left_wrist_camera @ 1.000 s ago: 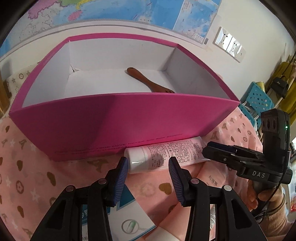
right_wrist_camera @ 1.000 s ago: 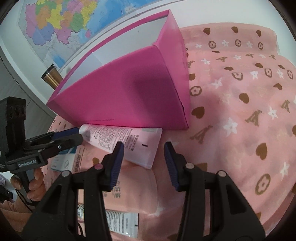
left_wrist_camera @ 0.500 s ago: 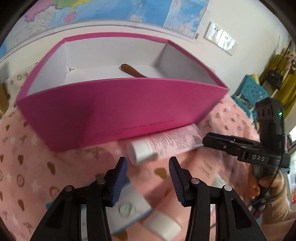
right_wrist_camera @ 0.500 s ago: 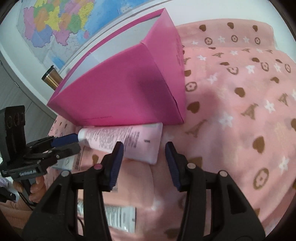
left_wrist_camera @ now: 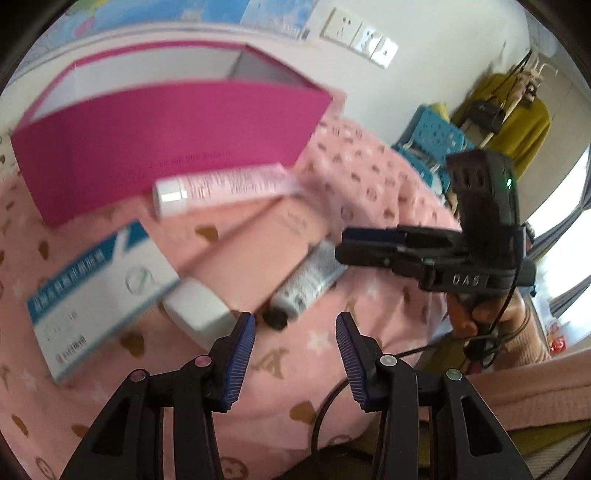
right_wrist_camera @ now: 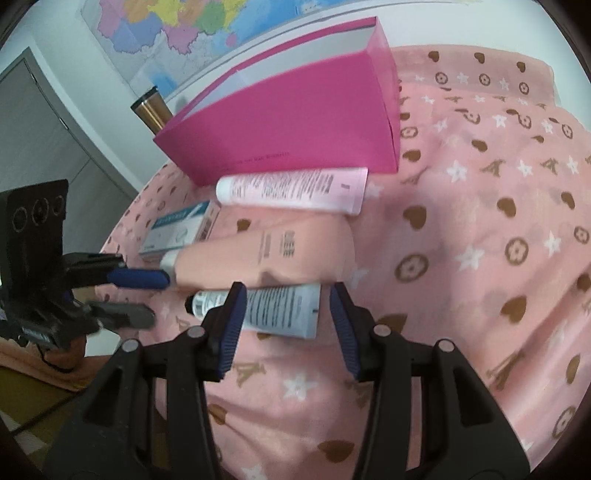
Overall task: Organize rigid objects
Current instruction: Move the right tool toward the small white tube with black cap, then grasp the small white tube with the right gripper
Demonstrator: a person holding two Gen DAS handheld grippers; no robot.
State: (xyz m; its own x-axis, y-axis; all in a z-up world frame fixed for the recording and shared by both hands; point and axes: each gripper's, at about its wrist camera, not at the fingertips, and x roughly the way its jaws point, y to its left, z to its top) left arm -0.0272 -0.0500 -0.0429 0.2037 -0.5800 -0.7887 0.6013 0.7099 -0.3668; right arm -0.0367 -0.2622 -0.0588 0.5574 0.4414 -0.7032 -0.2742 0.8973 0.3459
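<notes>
Left tongs [left_wrist_camera: 295, 343]: jaws spread apart, holding nothing, hanging above the pink cloth [left_wrist_camera: 321, 376] near the capped ends of the tubes.
Right tongs [right_wrist_camera: 285, 317]: jaws spread apart and empty, poised over the crimped end of the grey tube [right_wrist_camera: 269, 308]; whether a pad touches it is hard to say, as the view is blurred.
Pink box [right_wrist_camera: 295, 122]: open-topped, standing toward the far edge of the cloth, in front of the wall map [right_wrist_camera: 192, 26].
Pink tube [right_wrist_camera: 291, 190]: lying along the foot of the box's near wall, white cap to the left in the right wrist view.
Peach tube [right_wrist_camera: 273, 254]: lying just nearer than the pink tube, its white cap beside the left tongs' blue pad.
Grey tube: nearest of the three, partly under the peach tube's edge, black cap [left_wrist_camera: 275, 319] pointing toward the left tongs.
White and blue carton [left_wrist_camera: 99, 291]: flat on the cloth beside the tubes' capped ends.
Metal cup [right_wrist_camera: 149, 110]: behind the box's far left corner.
</notes>
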